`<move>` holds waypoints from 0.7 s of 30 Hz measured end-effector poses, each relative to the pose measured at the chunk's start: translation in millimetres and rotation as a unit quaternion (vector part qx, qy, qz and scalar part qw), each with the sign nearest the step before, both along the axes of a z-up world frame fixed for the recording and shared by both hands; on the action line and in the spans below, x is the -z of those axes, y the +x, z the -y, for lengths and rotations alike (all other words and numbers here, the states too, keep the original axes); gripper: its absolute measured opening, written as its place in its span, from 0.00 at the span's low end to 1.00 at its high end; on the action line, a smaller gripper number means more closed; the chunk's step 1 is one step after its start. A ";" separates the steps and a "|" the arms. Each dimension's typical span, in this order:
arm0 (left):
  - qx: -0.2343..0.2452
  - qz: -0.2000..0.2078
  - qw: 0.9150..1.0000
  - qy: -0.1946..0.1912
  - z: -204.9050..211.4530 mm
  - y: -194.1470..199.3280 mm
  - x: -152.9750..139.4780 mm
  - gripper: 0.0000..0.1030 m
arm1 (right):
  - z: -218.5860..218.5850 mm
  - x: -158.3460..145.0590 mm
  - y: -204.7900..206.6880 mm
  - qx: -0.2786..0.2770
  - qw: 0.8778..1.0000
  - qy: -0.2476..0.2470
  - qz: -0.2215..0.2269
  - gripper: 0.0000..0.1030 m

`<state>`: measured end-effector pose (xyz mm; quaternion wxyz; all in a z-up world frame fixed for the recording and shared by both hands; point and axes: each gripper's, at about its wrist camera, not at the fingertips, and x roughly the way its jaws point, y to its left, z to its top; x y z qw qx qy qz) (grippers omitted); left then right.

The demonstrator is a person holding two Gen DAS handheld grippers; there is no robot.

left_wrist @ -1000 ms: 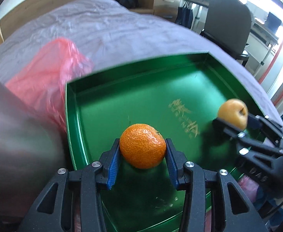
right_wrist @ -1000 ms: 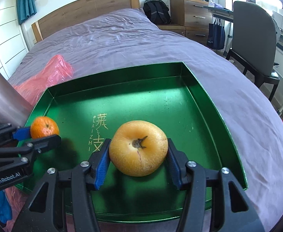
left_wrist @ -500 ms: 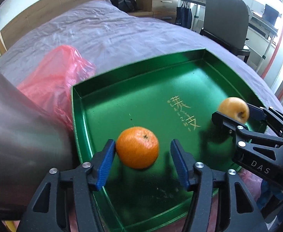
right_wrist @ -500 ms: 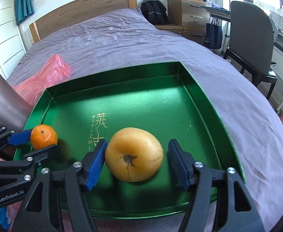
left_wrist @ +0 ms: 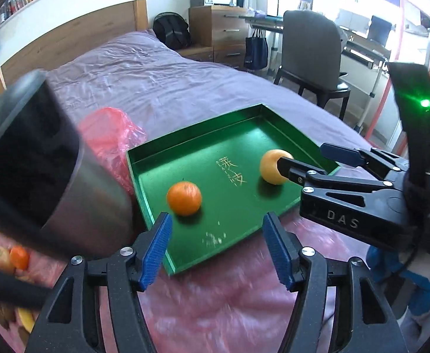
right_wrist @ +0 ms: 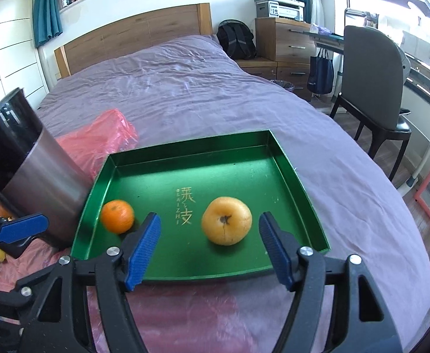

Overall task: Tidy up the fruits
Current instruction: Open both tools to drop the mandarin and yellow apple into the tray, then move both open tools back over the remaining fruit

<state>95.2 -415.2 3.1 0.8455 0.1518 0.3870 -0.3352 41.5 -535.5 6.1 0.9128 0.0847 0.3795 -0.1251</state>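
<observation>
Bedroom, bed (right_wrist: 185, 88), headboard (right_wrist: 132, 38), desk chair (right_wrist: 371, 82)

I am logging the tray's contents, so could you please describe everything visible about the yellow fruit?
The yellow fruit is round, somewhat flattened and matte golden, with a dark stem pit and a thin crack below it turned toward the right wrist camera. It lies loose on the floor of the green tray, right of the gold lettering, apart from the orange. Neither gripper touches it.

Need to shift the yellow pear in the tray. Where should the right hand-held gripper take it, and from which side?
Grip the yellow pear across its widest middle, coming in low from the green tray's near edge. It lies tipped with the stem facing the right hand-held gripper, so the rounded flanks sit left and right, probably suiting the open jaws.
</observation>
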 end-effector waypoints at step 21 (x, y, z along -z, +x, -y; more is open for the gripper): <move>-0.082 0.010 0.997 0.006 -162.0 -72.8 -17.8 0.60 | -145.0 -48.0 -86.8 -0.099 0.995 0.005 0.010 0.99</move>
